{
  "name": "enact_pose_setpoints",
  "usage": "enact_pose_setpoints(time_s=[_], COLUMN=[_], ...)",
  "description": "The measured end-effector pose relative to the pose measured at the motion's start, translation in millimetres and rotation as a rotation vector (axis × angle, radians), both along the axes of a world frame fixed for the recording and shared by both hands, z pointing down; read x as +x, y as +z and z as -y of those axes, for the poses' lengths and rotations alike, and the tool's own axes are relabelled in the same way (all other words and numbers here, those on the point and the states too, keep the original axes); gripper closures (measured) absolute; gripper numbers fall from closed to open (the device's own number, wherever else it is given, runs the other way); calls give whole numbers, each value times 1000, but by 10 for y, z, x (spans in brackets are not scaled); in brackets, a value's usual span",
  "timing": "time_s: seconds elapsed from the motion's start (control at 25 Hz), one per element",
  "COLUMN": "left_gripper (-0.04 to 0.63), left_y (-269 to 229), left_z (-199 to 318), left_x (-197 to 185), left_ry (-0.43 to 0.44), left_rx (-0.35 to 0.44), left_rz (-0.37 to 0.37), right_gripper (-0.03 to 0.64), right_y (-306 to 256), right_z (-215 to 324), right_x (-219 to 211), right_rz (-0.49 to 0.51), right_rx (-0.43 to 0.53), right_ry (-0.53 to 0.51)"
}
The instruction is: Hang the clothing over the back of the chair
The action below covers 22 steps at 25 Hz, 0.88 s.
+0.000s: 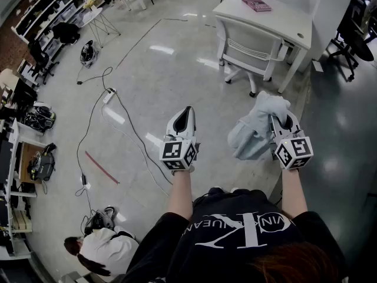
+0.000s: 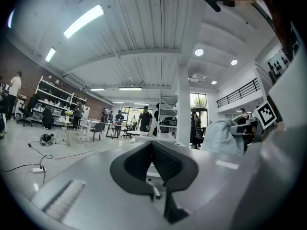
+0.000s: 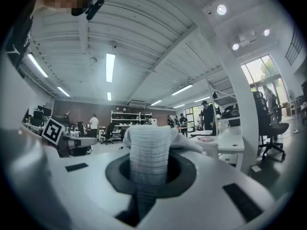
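Head view is showing us mid-carry. We are holding the clothing (image 1: 254, 135) up in the air with the right tongs (image 1: 281, 121) at the centre right of the frame. It is well apart from the chair (image 1: 250, 49), which is standing at the upper centre, pushed in at the white tabletop (image 1: 283, 17) with its back turned toward us.

Right gripper view is confirming the grasp: the right tongs are clenching a ribbed band of the pale grey fabric, which is poking up between the jaws. The left tongs (image 1: 187, 112) are carrying nothing, with their jaws closed together, and are pointing level beside the right ones.

The garment is hanging as a bunch rather than spreading out. In the head view its long axis is running from upper right, where a fold is lying over the tong tips, to lower left, where the bulk is sagging.

We are judging that the next move calls for closing in on the chair and lifting the bundle above the top rail. The left tongs are probably needed on a free edge, so that the cloth drapes across the rail and falls down both sides.
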<state>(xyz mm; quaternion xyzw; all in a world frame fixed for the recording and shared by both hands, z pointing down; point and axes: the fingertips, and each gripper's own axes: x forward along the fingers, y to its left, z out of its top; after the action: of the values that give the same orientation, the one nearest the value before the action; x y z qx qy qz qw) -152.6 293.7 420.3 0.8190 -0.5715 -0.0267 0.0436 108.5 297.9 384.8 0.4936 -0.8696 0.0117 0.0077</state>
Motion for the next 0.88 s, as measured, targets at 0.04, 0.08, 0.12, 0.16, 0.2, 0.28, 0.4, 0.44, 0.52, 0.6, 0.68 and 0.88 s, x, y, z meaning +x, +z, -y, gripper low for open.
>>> enact_pose_setpoints(time_s=[0.04,0.08,0.12,0.16,0.2,0.28,0.4,0.44,0.52,0.6,0.68,0.88], left_gripper=[584,584,584,584,584,584,584,584,584,584,584,584], left_y=[-8,-15,-19,-18,-14,-17,-42,-45,-41,-31,-15,-5], left_z=[0,0,1,6,15,49,111,120,127,137,149,153], left_x=[-10,-20,-26,-29,-27,-20,-24,-24,-19,-20,-51,-227], left_ry=[1,3,4,7,11,20,24,25,32,40,44,49], left_rx=[1,3,4,6,7,6,8,8,9,9,9,9], left_rz=[-3,-5,-6,-6,-4,4,8,8,10,12,11,6], right_gripper=[581,581,581,581,581,581,581,581,581,581,581,581], right_y=[0,0,1,4,7,1,-20,-20,-11,0,2,-57], right_z=[-3,-6,-8,-8,-7,2,29,34,37,54,73,93], right_x=[-1,-2,-1,3,10,33,73,82,93,93,66,-60], right_rz=[1,2,2,1,-1,-5,-4,-3,-2,-1,1,15], right_rx=[-3,-5,-6,-6,-6,-6,-6,-6,-6,-8,-6,24], right_ry=[8,14,20,25,29,40,60,66,76,84,89,107])
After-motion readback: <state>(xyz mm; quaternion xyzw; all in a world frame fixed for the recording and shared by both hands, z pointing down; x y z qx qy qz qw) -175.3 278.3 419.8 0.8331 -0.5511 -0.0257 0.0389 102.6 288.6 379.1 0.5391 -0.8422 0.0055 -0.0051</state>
